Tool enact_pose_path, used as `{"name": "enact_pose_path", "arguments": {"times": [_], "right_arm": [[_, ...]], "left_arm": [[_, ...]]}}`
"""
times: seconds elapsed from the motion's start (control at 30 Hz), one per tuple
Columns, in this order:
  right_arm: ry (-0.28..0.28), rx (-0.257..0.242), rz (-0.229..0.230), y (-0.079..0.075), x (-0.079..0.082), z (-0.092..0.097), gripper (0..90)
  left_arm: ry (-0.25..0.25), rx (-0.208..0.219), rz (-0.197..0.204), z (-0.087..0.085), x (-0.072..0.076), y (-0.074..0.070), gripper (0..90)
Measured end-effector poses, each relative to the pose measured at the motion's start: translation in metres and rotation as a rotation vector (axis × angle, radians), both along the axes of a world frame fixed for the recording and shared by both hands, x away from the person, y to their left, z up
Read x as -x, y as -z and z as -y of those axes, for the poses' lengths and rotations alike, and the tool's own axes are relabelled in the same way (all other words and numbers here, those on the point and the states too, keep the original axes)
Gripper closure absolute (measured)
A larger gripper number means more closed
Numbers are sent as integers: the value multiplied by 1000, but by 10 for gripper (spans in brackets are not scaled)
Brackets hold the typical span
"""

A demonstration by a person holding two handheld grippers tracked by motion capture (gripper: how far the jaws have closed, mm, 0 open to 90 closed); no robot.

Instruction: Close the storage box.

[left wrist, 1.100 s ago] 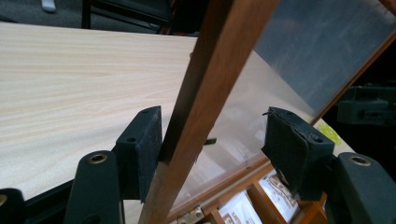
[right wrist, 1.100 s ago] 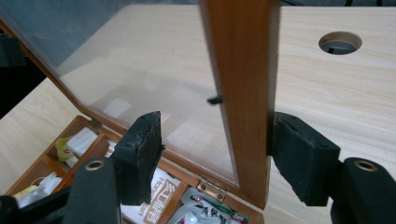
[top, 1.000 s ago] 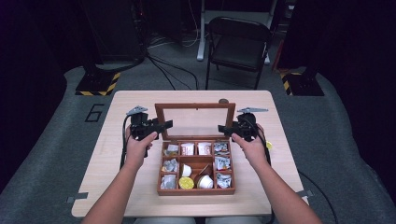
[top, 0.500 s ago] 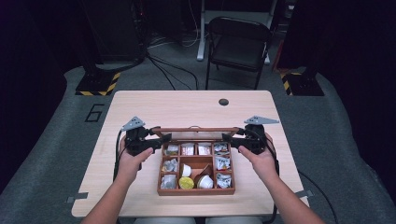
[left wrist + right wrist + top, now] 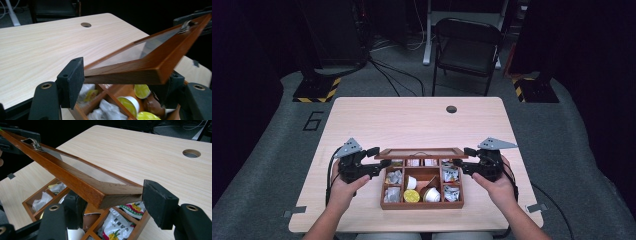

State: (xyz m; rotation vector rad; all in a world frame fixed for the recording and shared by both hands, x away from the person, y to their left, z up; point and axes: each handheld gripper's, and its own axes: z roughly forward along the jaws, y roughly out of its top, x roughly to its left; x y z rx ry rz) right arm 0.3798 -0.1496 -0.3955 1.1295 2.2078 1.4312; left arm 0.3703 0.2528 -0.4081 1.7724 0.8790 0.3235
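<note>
A wooden box [image 5: 422, 205] with several compartments of sachets and small pods sits at the table's near edge. Its glass-paned wooden lid [image 5: 422, 153] is hinged at the back and hangs tilted low over the box. My left gripper [image 5: 376, 161] has the lid's left front corner [image 5: 130, 72] between its pads, and its jaws have just been opening a little. My right gripper [image 5: 463, 161] grips the right front corner [image 5: 112, 192], with a pad against each side; its jaws have just been closing slightly. A hand holds each gripper.
The light wooden table [image 5: 412, 120] stretches bare behind the box, with a cable hole [image 5: 451, 109] near its far edge. A black folding chair [image 5: 467, 45] stands on the floor beyond. A yellow-lidded pod [image 5: 411, 196] lies in a front compartment.
The lid has swung down from upright to nearly level over the box. Both hands came toward the table's near edge with it.
</note>
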Motion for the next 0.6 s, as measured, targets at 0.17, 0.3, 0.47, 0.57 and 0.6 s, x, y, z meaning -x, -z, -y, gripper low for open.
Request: {"name": "enact_pose_path", "arguments": {"times": [0.17, 0.3, 0.47, 0.57, 0.6], "right_arm": [[-7, 0, 6, 0, 11, 2, 390], [-10, 4, 5, 1, 19, 3, 405], [-10, 3, -7, 7, 27, 7, 440], [-15, 5, -16, 11, 31, 8, 445], [-14, 6, -17, 12, 32, 8, 447]], "left_arm": [[4, -14, 10, -1, 11, -1, 325], [17, -13, 6, -3, 20, -1, 331], [19, -29, -7, -2, 31, 0, 368], [18, -36, -10, -1, 35, 4, 370], [15, -37, -11, -1, 37, 5, 372]]}}
